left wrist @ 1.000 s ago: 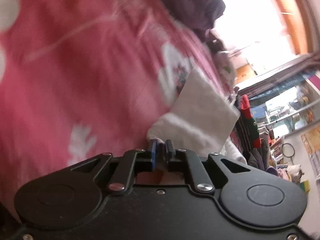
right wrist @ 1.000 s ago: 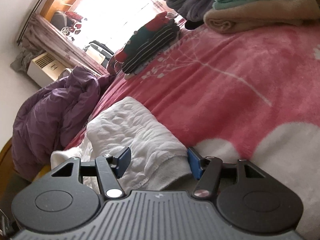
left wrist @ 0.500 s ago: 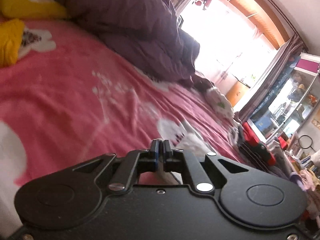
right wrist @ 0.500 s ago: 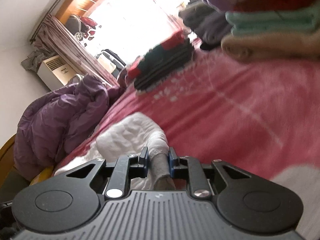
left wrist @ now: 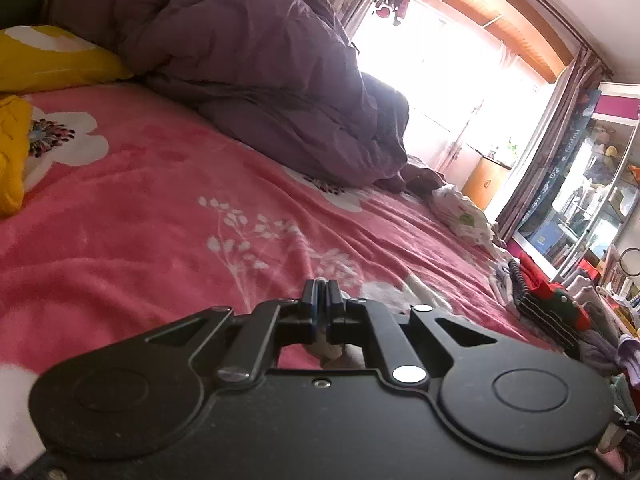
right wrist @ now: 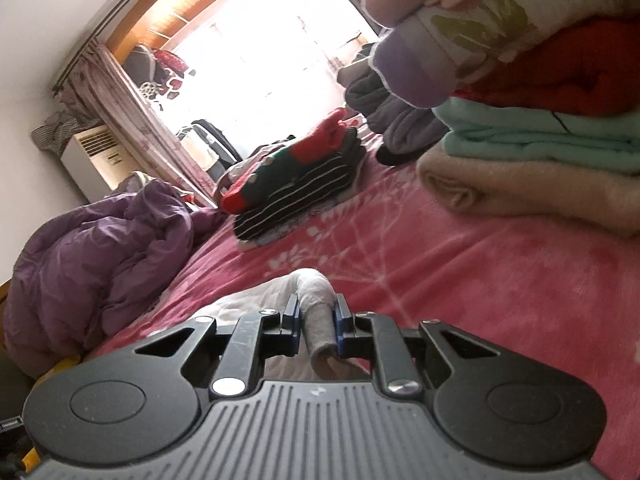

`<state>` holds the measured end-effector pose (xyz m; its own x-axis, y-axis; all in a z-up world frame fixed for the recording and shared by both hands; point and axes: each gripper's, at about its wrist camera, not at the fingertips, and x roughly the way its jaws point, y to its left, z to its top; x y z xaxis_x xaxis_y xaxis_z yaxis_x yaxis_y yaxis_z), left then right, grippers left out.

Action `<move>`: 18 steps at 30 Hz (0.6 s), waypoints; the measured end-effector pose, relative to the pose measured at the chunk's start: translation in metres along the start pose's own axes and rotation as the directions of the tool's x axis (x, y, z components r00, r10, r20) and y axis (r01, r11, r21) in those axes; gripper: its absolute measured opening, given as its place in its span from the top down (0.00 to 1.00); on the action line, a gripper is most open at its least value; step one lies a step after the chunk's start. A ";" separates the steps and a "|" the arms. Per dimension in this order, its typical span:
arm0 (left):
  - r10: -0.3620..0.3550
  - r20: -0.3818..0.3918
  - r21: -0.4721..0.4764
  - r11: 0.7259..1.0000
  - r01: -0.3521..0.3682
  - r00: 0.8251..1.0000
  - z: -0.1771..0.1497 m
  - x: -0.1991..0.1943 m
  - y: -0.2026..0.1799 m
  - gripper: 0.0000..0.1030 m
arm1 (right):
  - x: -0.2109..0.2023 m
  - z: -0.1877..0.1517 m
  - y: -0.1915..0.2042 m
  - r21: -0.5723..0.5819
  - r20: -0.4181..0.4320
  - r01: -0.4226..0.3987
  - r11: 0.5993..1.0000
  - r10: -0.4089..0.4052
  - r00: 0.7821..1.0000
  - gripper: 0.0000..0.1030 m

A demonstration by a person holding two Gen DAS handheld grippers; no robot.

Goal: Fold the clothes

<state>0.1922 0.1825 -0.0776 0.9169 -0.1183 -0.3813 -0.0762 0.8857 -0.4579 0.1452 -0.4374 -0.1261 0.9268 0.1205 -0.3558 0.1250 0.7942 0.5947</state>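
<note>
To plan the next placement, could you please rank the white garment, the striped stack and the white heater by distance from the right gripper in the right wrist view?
1. White garment: clamped in the right gripper.
2. Striped stack: middle of the pink blanket, ahead.
3. White heater: far left, against the wall beside the window.

Left gripper (left wrist: 321, 298): low over the pink blanket (left wrist: 160, 216), fingers pressed together with no gap showing, a scrap of pale fabric visible just beneath them. Whether that fabric is pinched cannot be told. Right gripper (right wrist: 317, 316): also low over the bed, pointing toward its far end, fingers drawn in against a fold of white garment (right wrist: 316, 300), one blue-padded finger (right wrist: 294, 318) on each side of it.
</note>
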 end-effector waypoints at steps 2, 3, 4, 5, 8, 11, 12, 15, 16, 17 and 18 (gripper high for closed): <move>0.029 -0.009 0.018 0.999 -0.029 1.000 0.002 0.006 0.005 0.99 | 0.004 0.001 -0.002 -0.003 -0.007 0.019 1.000 -0.019 1.000 0.83; 0.047 -0.016 0.028 0.999 -0.046 0.999 0.003 0.009 0.008 0.99 | 0.006 0.000 -0.003 -0.003 -0.012 0.026 1.000 -0.026 1.000 0.83; 0.062 -0.022 0.030 0.998 -0.062 0.998 0.003 0.012 0.011 0.99 | 0.008 0.000 -0.004 -0.005 -0.018 0.036 0.999 -0.036 0.999 0.83; 0.078 -0.028 0.032 0.997 -0.077 0.997 0.002 0.014 0.014 0.99 | 0.010 0.000 -0.005 -0.010 -0.026 0.051 0.999 -0.051 0.998 0.83; 0.124 -0.046 0.038 0.992 -0.122 0.991 0.001 0.020 0.022 0.99 | 0.017 -0.002 -0.008 -0.026 -0.052 0.101 0.995 -0.102 0.993 0.83; 0.181 -0.066 0.071 0.982 -0.176 0.981 -0.001 0.025 0.024 0.99 | 0.024 -0.003 -0.011 -0.027 -0.064 0.143 0.989 -0.145 0.987 0.83; 0.207 -0.069 0.076 0.977 -0.202 0.976 -0.001 0.026 0.024 0.98 | 0.025 -0.004 -0.011 -0.024 -0.065 0.149 0.989 -0.151 0.986 0.80; 0.199 -0.067 0.012 0.980 -0.199 0.978 0.000 0.016 0.028 0.86 | 0.024 -0.005 -0.005 -0.044 -0.049 0.166 0.985 -0.168 0.985 0.70; 0.192 -0.067 -0.010 0.981 -0.194 0.979 0.000 0.013 0.030 0.75 | 0.021 -0.005 -0.004 -0.050 -0.039 0.168 0.984 -0.170 0.985 0.68; 0.186 -0.068 -0.032 0.982 -0.188 0.980 0.001 0.009 0.031 0.70 | 0.018 -0.005 -0.003 -0.050 -0.029 0.169 0.984 -0.171 0.985 0.64; 0.179 -0.068 -0.054 0.982 -0.183 0.981 0.001 0.005 0.033 0.57 | 0.014 -0.005 -0.002 -0.048 -0.021 0.172 0.984 -0.173 0.985 0.63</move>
<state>0.1950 0.2111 -0.0939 0.8595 0.0124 -0.5110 -0.2638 0.8670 -0.4227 0.1563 -0.4338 -0.1358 0.8837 -0.0064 -0.4680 0.2652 0.8308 0.4893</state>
